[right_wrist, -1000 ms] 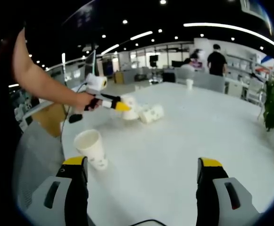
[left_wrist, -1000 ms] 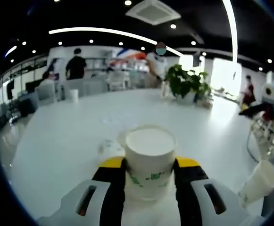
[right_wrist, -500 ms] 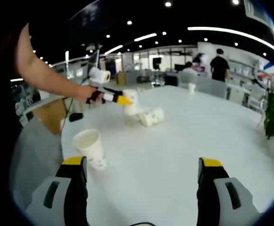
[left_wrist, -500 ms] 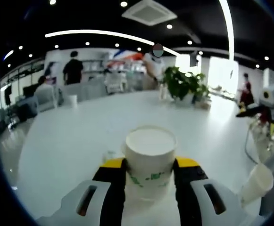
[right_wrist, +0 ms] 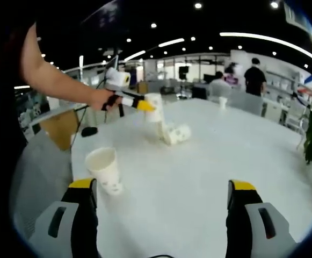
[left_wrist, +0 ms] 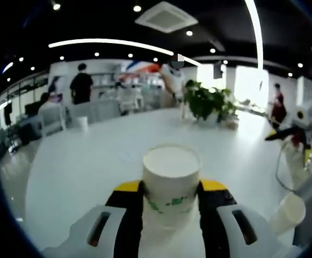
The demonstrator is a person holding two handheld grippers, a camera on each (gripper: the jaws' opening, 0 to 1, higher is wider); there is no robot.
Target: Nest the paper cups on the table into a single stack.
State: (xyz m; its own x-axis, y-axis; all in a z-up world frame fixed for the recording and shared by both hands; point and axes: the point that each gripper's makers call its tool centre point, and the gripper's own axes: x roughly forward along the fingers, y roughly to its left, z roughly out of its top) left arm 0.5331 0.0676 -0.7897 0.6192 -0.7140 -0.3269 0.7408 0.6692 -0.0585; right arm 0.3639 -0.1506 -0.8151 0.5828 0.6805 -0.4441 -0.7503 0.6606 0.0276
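Note:
A white paper cup (left_wrist: 172, 180) with a green print stands upright between the jaws of my left gripper (left_wrist: 172, 204), which is shut on it. From the right gripper view, that left gripper (right_wrist: 145, 105) holds the cup (right_wrist: 156, 110) in the air above the table, with a person's arm behind it. Below it, two or so cups (right_wrist: 176, 133) lie on their sides. Another cup (right_wrist: 104, 169) stands upright near my right gripper (right_wrist: 161, 215), which is open with nothing between its jaws. That standing cup (left_wrist: 287, 212) also appears low on the right in the left gripper view.
The white table (right_wrist: 209, 161) is wide, with bare surface in front of my right gripper. A potted plant (left_wrist: 207, 99) stands at its far side, and a small cup (right_wrist: 222, 102) sits far off. People stand in the background.
My left gripper has risen with its cup, lifting it off the table and away from the lying cups. The right gripper stays open and has hardly moved.

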